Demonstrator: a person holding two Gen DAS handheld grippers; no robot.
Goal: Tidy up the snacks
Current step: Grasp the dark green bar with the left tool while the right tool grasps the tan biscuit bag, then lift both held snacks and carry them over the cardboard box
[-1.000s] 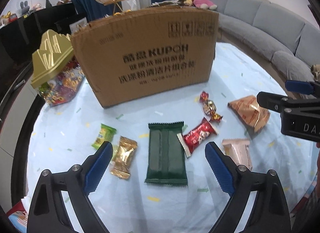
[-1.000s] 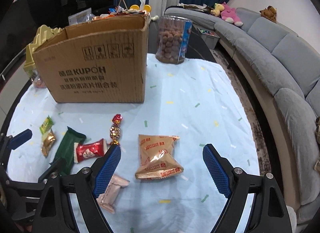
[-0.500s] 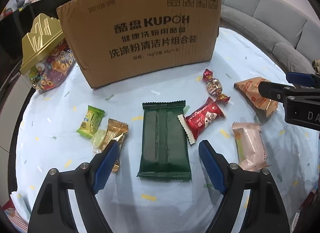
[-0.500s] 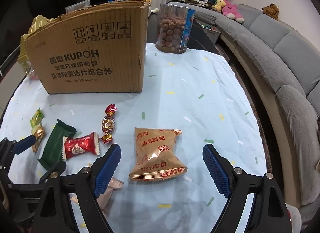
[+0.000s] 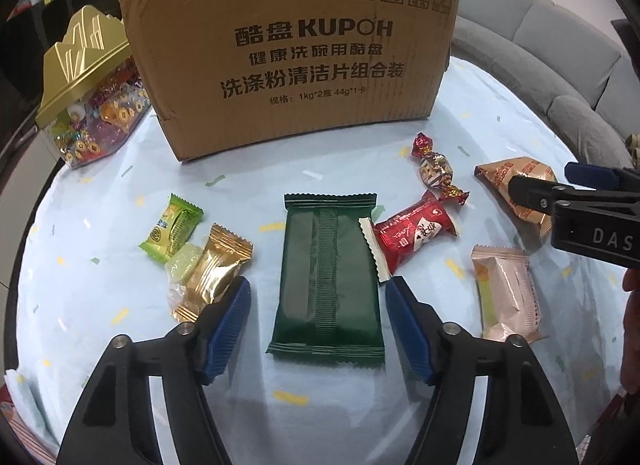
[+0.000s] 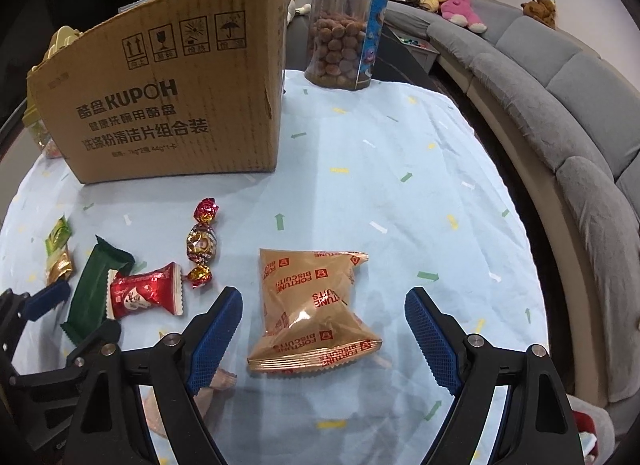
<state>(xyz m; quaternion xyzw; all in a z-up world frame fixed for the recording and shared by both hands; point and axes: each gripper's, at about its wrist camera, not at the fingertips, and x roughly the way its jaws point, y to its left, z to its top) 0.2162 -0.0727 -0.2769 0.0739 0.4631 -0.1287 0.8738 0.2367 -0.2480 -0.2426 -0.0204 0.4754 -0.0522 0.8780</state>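
Note:
A dark green snack pack [image 5: 328, 277] lies flat on the pale blue tablecloth, between the jaws of my left gripper [image 5: 318, 297]. The jaws are closing around it, and a gap still shows on each side. A red wrapped snack [image 5: 412, 233] overlaps the pack's right edge. My right gripper [image 6: 322, 305] stands open over a tan Fortune Biscuits bag [image 6: 312, 305], its pads clear of the bag. A gold candy [image 5: 216, 273], a green candy [image 5: 172, 229], a foil twist candy [image 5: 436, 169] and a pink pack [image 5: 508, 293] lie around.
A cardboard box [image 5: 296, 61] stands upright behind the snacks. A gold-lidded candy container [image 5: 88, 97] sits at its left, a clear jar of brown balls [image 6: 340, 49] at its right. A grey sofa [image 6: 560, 105] curves past the round table's right edge.
Both grippers came down closer to the table. The left jaws narrowed around the green pack. The right jaws kept their width over the biscuit bag.

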